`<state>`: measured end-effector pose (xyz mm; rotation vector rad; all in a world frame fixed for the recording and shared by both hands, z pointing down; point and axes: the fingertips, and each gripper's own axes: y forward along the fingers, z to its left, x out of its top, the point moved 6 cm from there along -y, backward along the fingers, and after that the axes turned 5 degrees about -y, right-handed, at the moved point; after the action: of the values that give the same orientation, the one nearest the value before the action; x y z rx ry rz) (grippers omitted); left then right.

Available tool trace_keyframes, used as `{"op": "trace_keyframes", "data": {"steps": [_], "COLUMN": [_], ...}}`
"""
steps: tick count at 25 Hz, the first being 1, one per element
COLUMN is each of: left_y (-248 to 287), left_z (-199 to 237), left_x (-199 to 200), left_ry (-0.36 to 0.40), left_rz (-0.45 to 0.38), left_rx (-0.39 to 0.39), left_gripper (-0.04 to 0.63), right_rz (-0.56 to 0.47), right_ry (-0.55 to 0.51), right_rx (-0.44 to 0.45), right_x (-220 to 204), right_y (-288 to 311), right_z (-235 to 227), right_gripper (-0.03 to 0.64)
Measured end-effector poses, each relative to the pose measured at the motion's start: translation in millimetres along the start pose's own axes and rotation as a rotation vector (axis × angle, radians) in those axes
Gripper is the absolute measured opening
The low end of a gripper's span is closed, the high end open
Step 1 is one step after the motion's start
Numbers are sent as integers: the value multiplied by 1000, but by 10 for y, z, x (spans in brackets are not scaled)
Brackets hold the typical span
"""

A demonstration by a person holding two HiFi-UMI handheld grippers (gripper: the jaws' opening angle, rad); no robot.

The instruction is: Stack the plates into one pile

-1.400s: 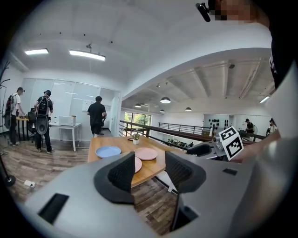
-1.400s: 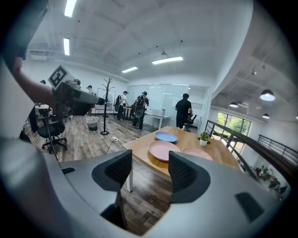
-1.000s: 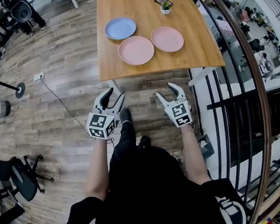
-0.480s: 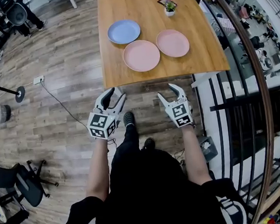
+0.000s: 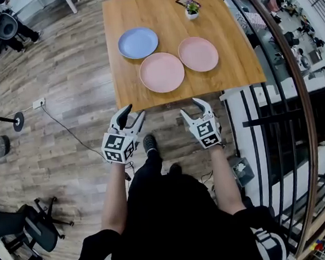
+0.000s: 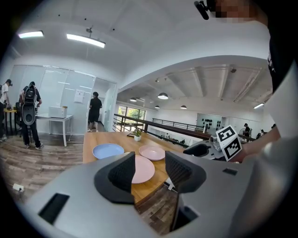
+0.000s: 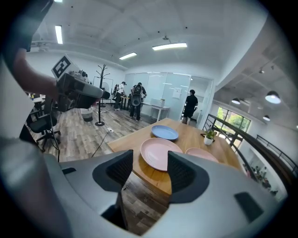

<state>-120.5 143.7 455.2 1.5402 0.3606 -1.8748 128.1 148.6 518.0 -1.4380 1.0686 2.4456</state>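
- A person in dark clothing stands on the wood-plank floor [image 5: 79, 106], holding a gripper in each hand just short of the table's near edge.
- The left gripper [image 5: 133, 113] hangs over the floor with its jaws spread and nothing between them.
- The right gripper [image 5: 189, 107] is level with it, its jaws also spread wide and empty.
- On the wooden table [image 5: 167, 10] three plates lie flat and unstacked; a pink plate [image 5: 161, 72] is nearest, at the centre.
- A second pink plate [image 5: 198, 54] lies just beside it, to the right and slightly farther back.
- A blue plate [image 5: 138, 43] lies farther back on the left, near the first pink plate but apart from it.
- A small potted plant [image 5: 191, 9] stands at the far right of the table.
- A dark railing [image 5: 270, 57] curves along the table's right side.
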Motion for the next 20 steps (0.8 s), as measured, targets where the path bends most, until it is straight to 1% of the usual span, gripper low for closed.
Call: {"op": "trace_keyframes", "data": {"steps": [4, 12, 15, 20], "left_y": [168, 395, 450, 518], "left_z": [161, 556, 724, 1041], "left_x": [66, 257, 290, 333], "left_ry": [-3, 1, 13, 11], "left_rz": [1, -10, 1, 12], "left_rx": [-21, -28, -31, -31], "left_gripper": [216, 216, 216, 216], "right_rz": [14, 19, 18, 26], "right_ry": [8, -10, -8, 0], "right_rx": [-6, -6, -4, 9], "right_x": [35, 256, 336, 443], "right_y": [171, 568, 752, 1066], "right_z": [-98, -228, -233, -173], "right_gripper": [241, 239, 239, 239]}}
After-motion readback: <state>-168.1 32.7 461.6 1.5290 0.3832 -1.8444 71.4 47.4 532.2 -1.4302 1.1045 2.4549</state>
